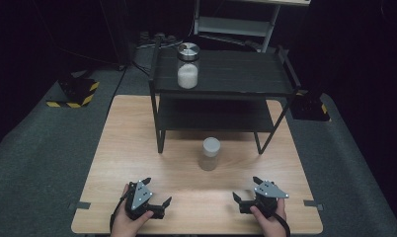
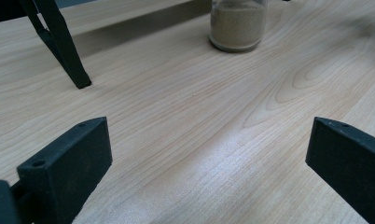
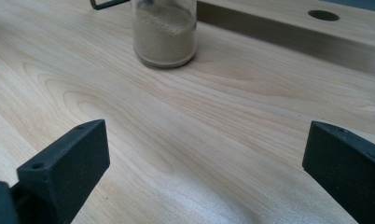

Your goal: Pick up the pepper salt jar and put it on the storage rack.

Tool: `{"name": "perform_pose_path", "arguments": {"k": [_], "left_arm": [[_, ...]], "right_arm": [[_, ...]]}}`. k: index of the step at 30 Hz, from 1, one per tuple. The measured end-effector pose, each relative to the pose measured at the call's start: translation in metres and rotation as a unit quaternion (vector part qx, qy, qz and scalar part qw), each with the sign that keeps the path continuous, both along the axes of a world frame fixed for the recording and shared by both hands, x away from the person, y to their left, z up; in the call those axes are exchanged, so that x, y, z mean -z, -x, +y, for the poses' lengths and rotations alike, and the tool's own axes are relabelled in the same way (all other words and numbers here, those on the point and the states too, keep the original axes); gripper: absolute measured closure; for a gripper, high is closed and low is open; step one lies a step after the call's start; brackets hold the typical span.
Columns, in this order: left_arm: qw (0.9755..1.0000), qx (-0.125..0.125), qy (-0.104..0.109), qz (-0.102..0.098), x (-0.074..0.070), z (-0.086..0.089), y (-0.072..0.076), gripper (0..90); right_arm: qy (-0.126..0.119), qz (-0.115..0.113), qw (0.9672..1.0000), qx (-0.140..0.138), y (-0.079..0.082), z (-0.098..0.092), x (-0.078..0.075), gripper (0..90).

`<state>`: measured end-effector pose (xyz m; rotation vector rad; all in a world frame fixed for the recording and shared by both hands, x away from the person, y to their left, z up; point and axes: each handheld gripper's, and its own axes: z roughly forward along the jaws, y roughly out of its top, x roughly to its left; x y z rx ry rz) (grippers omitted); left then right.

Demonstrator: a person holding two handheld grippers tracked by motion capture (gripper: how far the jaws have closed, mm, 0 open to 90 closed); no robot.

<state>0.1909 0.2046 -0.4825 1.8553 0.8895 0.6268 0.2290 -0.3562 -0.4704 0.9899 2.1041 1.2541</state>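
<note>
A glass jar of tan grains (image 1: 210, 154) stands upright on the wooden table (image 1: 122, 148), just in front of a black two-level shelf (image 1: 221, 89). It rises at the top of the left gripper view as the jar (image 2: 237, 25) and of the right gripper view as the jar (image 3: 164, 32). A second jar with a metal lid and white grains (image 1: 188, 65) stands on the shelf's top level at its left. My left gripper (image 1: 156, 191) is open near the table's front left, nothing between its jaws. My right gripper (image 1: 246, 189) is open at the front right, also with nothing held.
A shelf leg (image 2: 64, 46) stands on the table to the left in the left gripper view. The shelf's lower level (image 1: 216, 116) is bare. Grey floor surrounds the table, with a yellow-black striped block (image 1: 75, 94) at the back left.
</note>
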Motion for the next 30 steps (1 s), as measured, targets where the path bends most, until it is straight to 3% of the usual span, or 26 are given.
{"name": "perform_pose_path", "arguments": {"k": [9, 20, 30], "left_arm": [[1.0000, -0.001, 0.007, 0.006, 0.000, 0.002, -0.002, 0.8], [1.0000, 0.005, -0.002, 0.002, -0.001, 0.000, -0.002, 0.8], [0.9999, 0.012, -0.001, 0.002, 0.000, 0.001, -0.004, 0.8]], "right_arm": [[-0.016, -0.005, 0.9999, 0.004, 0.005, 0.002, -0.003, 0.6], [-0.066, -0.026, 0.9975, 0.001, 0.011, 0.010, -0.022, 0.5], [-0.079, -0.040, 0.9961, -0.003, 0.004, 0.017, -0.039, 0.5]]}}
